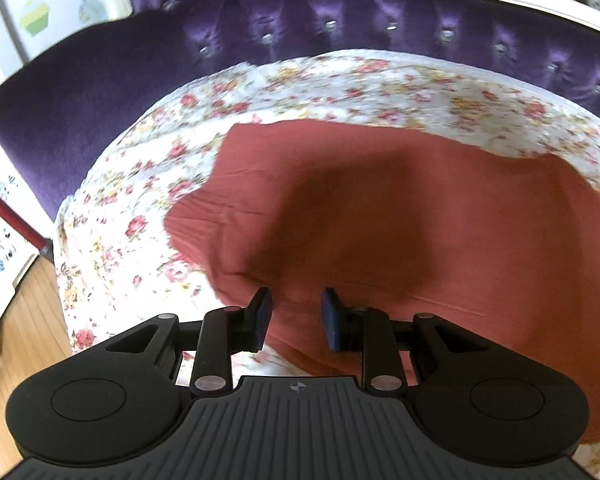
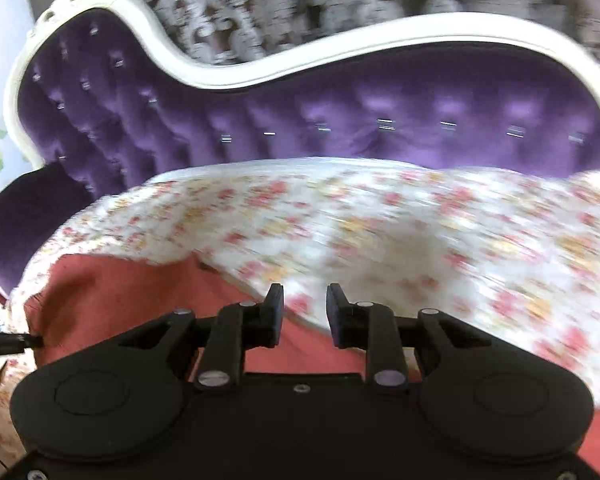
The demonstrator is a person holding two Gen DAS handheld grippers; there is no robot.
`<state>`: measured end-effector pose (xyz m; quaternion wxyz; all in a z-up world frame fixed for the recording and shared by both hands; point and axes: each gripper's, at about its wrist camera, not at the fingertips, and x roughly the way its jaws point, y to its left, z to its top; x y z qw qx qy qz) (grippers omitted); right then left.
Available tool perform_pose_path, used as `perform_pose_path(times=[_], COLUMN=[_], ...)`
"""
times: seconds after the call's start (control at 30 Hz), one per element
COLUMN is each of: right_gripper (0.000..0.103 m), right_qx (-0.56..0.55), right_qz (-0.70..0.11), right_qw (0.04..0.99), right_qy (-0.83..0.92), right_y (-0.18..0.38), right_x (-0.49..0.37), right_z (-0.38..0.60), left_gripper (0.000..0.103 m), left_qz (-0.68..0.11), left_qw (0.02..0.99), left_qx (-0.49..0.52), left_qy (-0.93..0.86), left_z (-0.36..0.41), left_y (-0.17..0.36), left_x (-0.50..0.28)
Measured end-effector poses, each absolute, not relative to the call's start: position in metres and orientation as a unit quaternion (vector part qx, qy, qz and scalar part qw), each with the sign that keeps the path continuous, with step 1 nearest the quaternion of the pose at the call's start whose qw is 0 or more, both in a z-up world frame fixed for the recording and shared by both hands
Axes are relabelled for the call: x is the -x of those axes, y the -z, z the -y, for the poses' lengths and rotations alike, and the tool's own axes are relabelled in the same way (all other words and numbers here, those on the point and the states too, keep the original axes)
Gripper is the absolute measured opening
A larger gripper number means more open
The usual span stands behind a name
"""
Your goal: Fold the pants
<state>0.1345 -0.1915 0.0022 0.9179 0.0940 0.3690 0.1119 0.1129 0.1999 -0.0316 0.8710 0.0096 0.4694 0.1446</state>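
The rust-red pants (image 1: 400, 216) lie spread flat on a floral sheet (image 1: 140, 184) that covers a purple sofa seat. My left gripper (image 1: 296, 312) is open and empty, hovering over the near edge of the pants, its shadow on the cloth. In the right wrist view the pants (image 2: 116, 296) show at lower left, under and left of my right gripper (image 2: 304, 304), which is open and empty above the pants' edge and the floral sheet (image 2: 420, 232). This view is motion-blurred.
The tufted purple sofa back (image 1: 340, 12) with a white frame (image 2: 300, 60) rises behind the seat. The sofa arm (image 1: 60, 120) is on the left. Wooden floor (image 1: 28, 320) and a white board lie left of the sofa. The left gripper's tip (image 2: 12, 342) shows at the left edge.
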Motion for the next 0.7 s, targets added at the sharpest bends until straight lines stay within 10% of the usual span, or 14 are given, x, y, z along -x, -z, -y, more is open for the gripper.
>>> perform_pose_path(times=[0.7], right_gripper=[0.057], right_qx=[-0.237], right_qz=[-0.382], right_qw=[0.886], right_qy=[0.117], right_y=[0.024], right_x=[0.03], right_z=[0.456], left_gripper=[0.027], left_qz=[-0.475], left_qw=[0.874], left_qx=[-0.076], left_qy=[0.062], left_z=[0.041], left_y=[0.041], left_x=[-0.096])
